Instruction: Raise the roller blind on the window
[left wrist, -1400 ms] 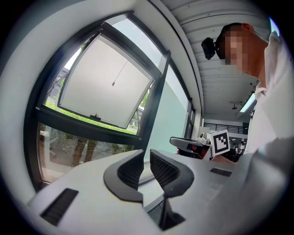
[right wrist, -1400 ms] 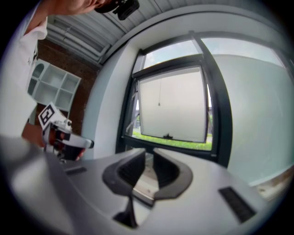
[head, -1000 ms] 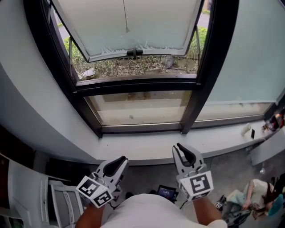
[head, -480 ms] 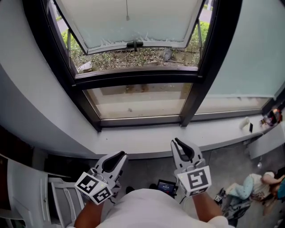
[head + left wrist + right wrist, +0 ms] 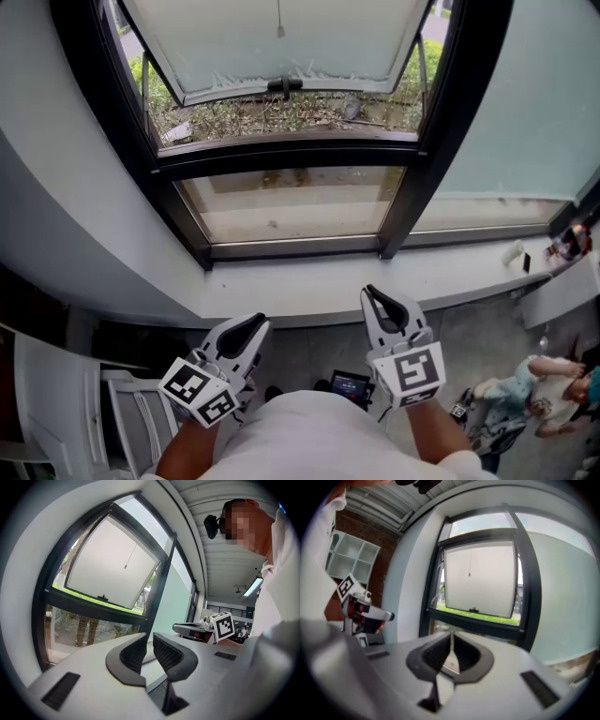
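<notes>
Just before the window sill's [image 5: 300,292] front edge, the left gripper [image 5: 246,328] stands slightly parted, empty; the right gripper's [image 5: 382,302] jaws have just been closing and now meet, empty.

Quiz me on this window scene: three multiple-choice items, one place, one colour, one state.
1. The pull cord hangs: A before the tilted upper sash; B across the sill; C in a gripper.
2. The window frame is: A white; B black; C red.
3. The left gripper has jaws: A on the cord; B on a cup; C apart, empty.
Key: A, it shows against that pane; B, dark bars throughout; C, a bare gap between them.
</notes>
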{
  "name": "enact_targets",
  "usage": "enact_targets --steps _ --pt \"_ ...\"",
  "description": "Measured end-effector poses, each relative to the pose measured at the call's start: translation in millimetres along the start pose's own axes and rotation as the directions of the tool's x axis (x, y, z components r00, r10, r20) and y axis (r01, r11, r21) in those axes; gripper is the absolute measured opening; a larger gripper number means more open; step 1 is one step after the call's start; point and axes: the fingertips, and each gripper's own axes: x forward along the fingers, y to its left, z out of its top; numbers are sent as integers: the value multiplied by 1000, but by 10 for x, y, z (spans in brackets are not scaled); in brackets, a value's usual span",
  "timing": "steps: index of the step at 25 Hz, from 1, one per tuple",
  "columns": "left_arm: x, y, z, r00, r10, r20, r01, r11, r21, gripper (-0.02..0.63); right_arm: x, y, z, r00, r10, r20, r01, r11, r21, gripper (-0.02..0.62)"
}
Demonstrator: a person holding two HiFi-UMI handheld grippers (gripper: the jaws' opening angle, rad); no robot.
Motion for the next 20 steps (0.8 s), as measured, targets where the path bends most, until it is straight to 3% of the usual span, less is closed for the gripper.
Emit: enact_targets --steps 20 --pt "14 -1 -6 1000 -18 -8 18 1000 -2 66 11 10 -52 1000 -9 -25 9 1000 10 23"
